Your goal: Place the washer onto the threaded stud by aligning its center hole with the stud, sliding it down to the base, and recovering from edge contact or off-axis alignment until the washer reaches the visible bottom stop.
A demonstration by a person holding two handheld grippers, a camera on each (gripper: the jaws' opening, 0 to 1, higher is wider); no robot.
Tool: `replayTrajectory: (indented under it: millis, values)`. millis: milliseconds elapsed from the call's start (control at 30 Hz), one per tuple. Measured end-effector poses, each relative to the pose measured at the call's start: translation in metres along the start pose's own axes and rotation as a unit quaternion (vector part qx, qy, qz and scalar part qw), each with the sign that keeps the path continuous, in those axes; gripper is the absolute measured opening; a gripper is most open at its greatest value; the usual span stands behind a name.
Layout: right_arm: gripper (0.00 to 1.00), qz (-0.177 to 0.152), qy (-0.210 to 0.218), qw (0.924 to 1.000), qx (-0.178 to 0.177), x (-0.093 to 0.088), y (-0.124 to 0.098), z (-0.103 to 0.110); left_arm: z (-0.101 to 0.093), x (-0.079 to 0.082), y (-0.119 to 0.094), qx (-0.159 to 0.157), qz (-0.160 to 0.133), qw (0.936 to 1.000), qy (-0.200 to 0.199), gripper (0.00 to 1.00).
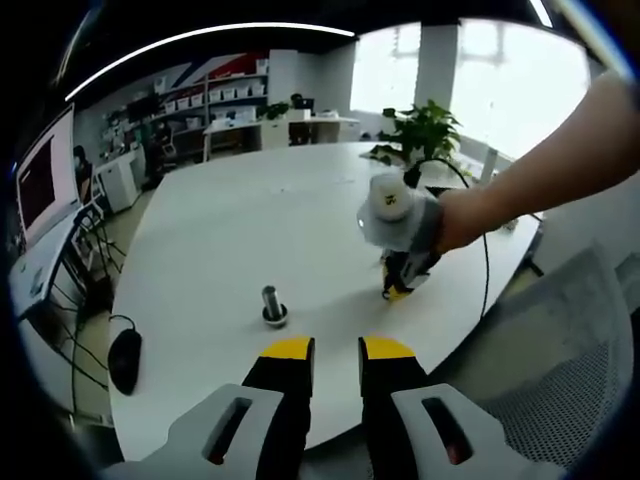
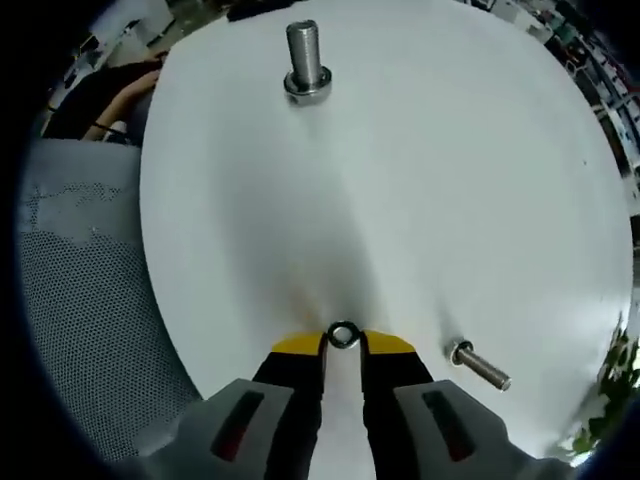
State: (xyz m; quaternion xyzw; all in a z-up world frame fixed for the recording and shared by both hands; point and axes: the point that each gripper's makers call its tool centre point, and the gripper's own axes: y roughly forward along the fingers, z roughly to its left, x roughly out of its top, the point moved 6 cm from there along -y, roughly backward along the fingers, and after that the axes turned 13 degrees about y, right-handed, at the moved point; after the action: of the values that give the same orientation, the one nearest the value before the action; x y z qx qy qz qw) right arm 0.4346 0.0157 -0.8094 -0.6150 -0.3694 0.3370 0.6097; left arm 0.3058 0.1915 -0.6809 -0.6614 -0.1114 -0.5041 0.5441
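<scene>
A short threaded stud (image 1: 273, 305) stands upright on its round base on the white table (image 1: 250, 220), just ahead of my left gripper (image 1: 337, 350), whose yellow-tipped jaws stand a little apart with nothing between them. To the stud's right, a person's hand holds my right gripper (image 1: 397, 292), tips down at the tabletop. In the right gripper view a small metal washer (image 2: 342, 335) sits pinched between the fingertips of my right gripper (image 2: 342, 342). The stud (image 2: 305, 62) stands far ahead of it, across bare table.
A loose bolt (image 2: 480, 366) lies on its side just right of my right gripper's jaws. A black mouse (image 1: 125, 360) rests near the table's left edge. A mesh chair (image 2: 80, 300) stands by the near edge, and a potted plant (image 1: 425, 130) and a black cable (image 1: 487, 250) at the far side.
</scene>
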Motion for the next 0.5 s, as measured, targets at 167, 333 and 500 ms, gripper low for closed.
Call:
replayTrajectory:
  millis: [167, 333, 500]
  values:
    - [0.14, 0.013, -0.030, 0.9993, -0.019, 0.003, 0.001, 0.005, 0.000, 0.000, 0.000, 0.000, 0.000, 1.0000, 0.000, 0.15]
    - [0.14, -0.024, -0.001, 0.9997, -0.002, -0.002, 0.001, -0.001, 0.001, 0.000, -0.001, 0.002, -0.001, 1.0000, -0.001, 0.15]
    - [0.14, -0.090, 0.034, 0.9954, 0.001, -0.012, 0.000, 0.000, 0.001, 0.000, -0.001, 0.002, -0.004, 1.0000, -0.002, 0.15]
